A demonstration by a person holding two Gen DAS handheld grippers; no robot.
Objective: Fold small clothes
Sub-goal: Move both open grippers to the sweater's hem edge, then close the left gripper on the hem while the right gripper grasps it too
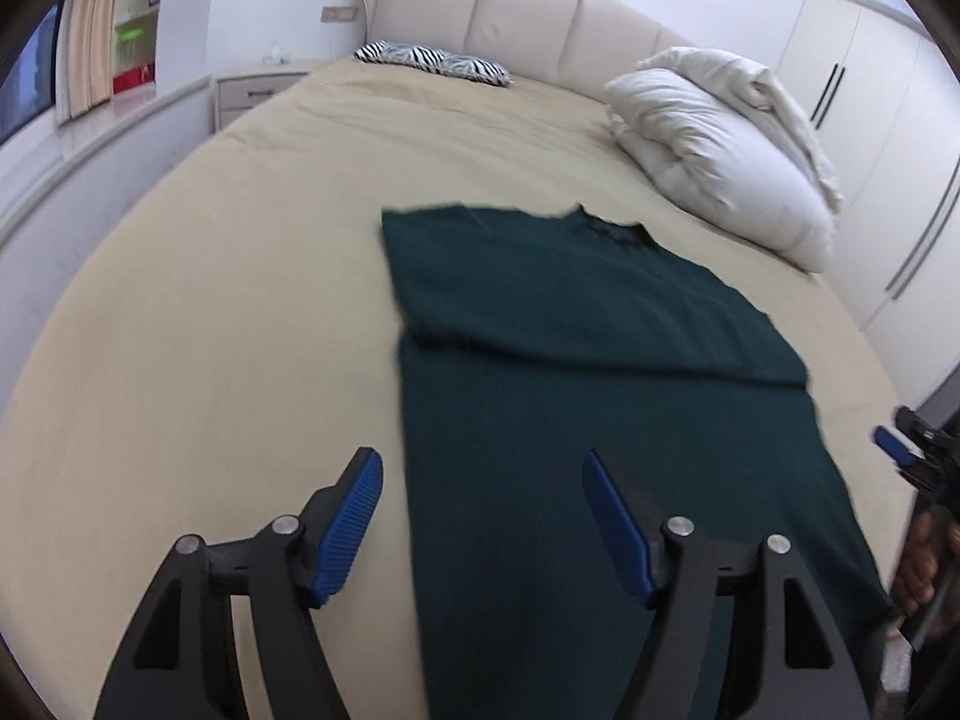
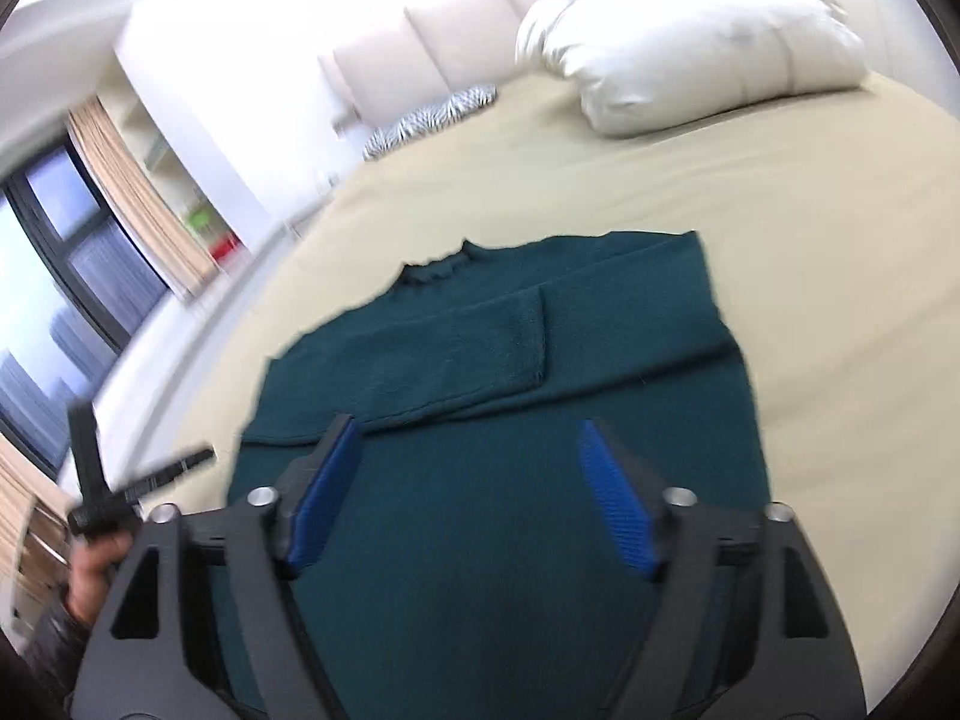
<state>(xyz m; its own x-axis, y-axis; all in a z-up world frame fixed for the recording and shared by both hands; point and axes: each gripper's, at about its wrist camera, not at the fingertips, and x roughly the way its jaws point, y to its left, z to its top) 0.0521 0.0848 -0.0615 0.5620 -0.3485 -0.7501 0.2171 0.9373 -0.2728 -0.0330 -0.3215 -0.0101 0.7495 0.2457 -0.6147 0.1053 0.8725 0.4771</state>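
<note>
A dark green sweater (image 1: 600, 396) lies flat on the beige bed sheet (image 1: 210, 330), collar towards the headboard, with both sleeves folded across its chest (image 2: 480, 348). My left gripper (image 1: 483, 480) is open and empty, hovering above the sweater's lower left edge. My right gripper (image 2: 468, 456) is open and empty, hovering above the sweater's lower middle. The right gripper also shows at the right edge of the left wrist view (image 1: 912, 456). The left gripper shows at the left of the right wrist view (image 2: 120, 492).
A folded white duvet with a pillow (image 1: 720, 144) lies at the bed's far right. A zebra-striped pillow (image 1: 432, 63) lies by the padded headboard (image 1: 528, 18). A nightstand (image 1: 252, 90) stands left of the bed, white wardrobes (image 1: 870, 90) to the right.
</note>
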